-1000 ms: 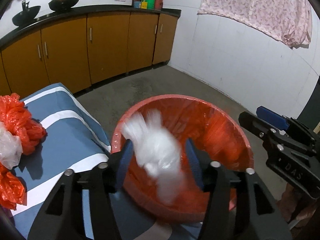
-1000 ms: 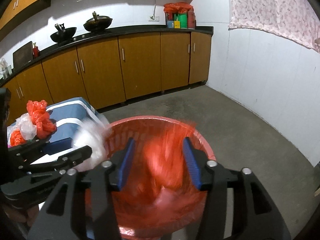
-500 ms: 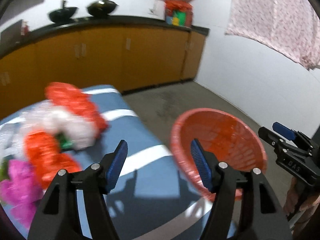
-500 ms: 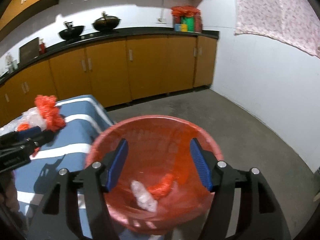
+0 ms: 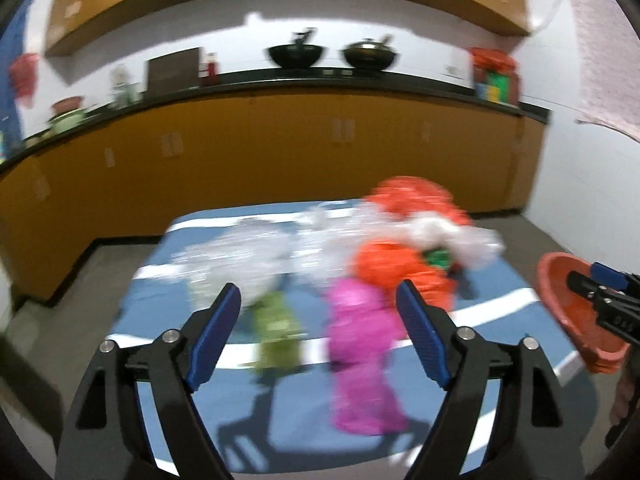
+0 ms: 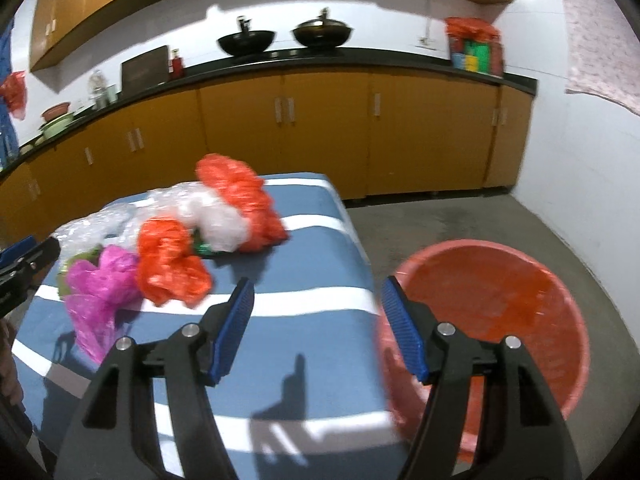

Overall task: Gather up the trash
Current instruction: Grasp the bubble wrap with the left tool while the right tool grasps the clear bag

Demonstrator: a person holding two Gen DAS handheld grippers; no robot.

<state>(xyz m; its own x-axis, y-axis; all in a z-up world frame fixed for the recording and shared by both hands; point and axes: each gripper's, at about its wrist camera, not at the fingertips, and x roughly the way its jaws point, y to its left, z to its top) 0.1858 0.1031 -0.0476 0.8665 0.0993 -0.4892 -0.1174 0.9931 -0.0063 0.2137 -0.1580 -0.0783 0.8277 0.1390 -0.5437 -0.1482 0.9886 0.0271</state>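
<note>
The trash is a heap of crumpled plastic bags on the blue cloth with white stripes that covers the table. Nearest my left gripper lies a magenta bag, with a blurred olive-green wrapper just to its left. Beyond the magenta bag sits an orange bag, and a second orange bag lies at the far end of the heap. Between those two are a white bag and something small and green. Clear, shiny plastic spreads over the far left part of the pile.

My left gripper's jaws are opening and nothing is between the blue pads; the magenta bag and the green wrapper only show through the gap, beyond the tips. My right gripper stands with its jaws apart and empty, above the near right edge of the cloth. The red plastic basin sits on the grey concrete floor just right of the table, well apart from the heap.

Along the far wall run orange cabinets under a black counter, with two dark woks on it.
</note>
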